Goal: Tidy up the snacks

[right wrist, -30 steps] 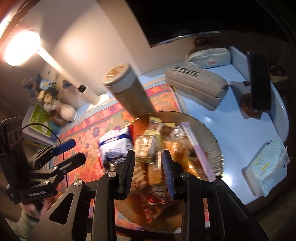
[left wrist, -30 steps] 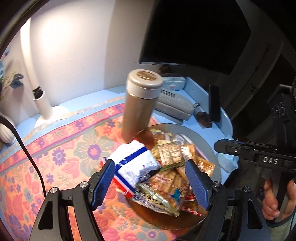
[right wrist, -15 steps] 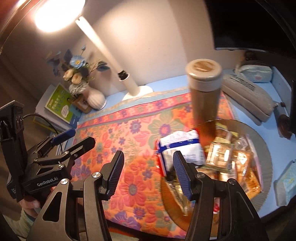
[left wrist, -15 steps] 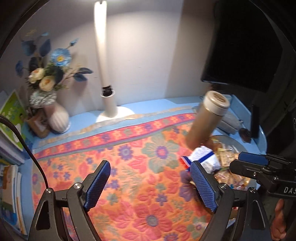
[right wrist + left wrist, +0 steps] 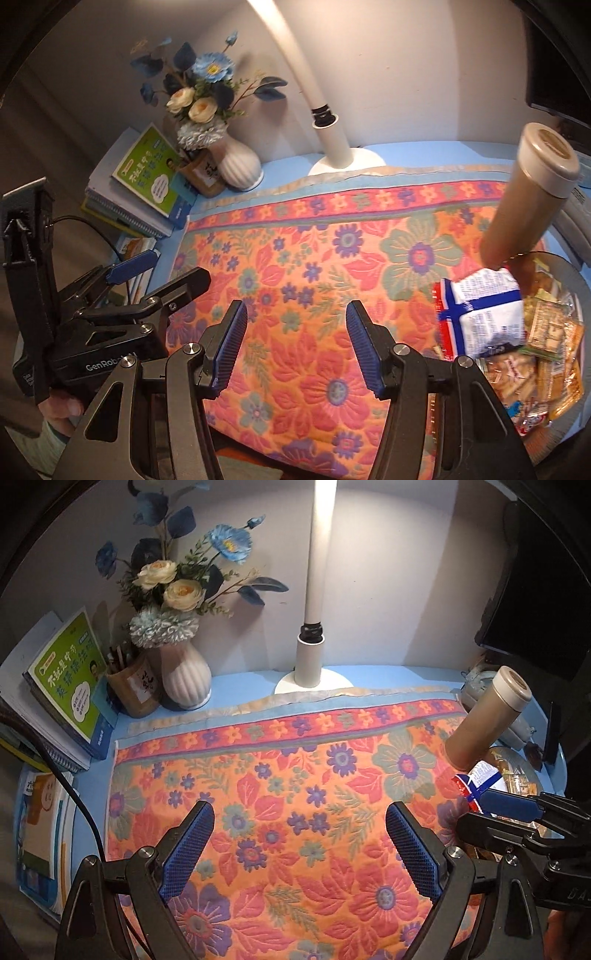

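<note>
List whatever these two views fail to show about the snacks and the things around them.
- Snack plate, right wrist view: its right part is cut off by the picture edge.
- Snack plate, left wrist view: mostly hidden behind the right gripper.
- Flask, right wrist view: its base is hidden by the white and blue packet.
- Packet labels: too small and blurred to read.

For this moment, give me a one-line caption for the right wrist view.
Open right tongs above the floral cloth; snack plate at right.

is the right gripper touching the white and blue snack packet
Apart. The right wrist view shows the right gripper open over bare floral cloth, the snack packet off to its side.
</note>
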{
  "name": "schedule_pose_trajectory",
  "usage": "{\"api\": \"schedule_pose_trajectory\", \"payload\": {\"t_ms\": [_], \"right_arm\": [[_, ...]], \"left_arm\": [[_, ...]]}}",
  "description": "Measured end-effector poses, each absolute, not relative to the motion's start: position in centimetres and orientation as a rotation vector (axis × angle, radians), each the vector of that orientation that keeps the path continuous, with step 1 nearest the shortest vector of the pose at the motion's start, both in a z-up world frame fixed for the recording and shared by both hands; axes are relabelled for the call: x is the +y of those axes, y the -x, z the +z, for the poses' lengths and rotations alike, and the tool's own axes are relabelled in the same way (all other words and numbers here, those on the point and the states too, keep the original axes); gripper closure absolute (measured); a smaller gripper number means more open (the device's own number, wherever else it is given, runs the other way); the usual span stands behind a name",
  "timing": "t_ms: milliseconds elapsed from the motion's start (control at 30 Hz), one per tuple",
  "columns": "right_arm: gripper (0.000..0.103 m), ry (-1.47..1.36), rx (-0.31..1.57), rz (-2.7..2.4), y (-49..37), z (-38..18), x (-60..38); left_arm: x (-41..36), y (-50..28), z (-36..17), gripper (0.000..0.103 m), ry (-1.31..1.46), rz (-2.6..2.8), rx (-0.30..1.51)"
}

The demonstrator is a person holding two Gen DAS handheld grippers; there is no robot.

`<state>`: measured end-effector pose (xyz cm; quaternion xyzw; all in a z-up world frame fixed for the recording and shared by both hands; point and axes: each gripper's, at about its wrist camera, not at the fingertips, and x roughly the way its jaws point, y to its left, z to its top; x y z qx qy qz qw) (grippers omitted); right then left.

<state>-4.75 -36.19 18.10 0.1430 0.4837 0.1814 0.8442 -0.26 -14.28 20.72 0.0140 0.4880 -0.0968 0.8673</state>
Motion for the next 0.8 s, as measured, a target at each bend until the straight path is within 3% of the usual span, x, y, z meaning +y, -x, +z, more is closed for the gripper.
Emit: {"api": "schedule_pose_trajectory", "payload": {"t_ms": [800], "right_arm": [[0.046, -0.199, 1.095, 0.144, 1.7, 10.1, -30.1]], "left_arm": [[-8.2, -3.4, 11.2, 0.010, -0.009, -0.177, 1.145]]}}
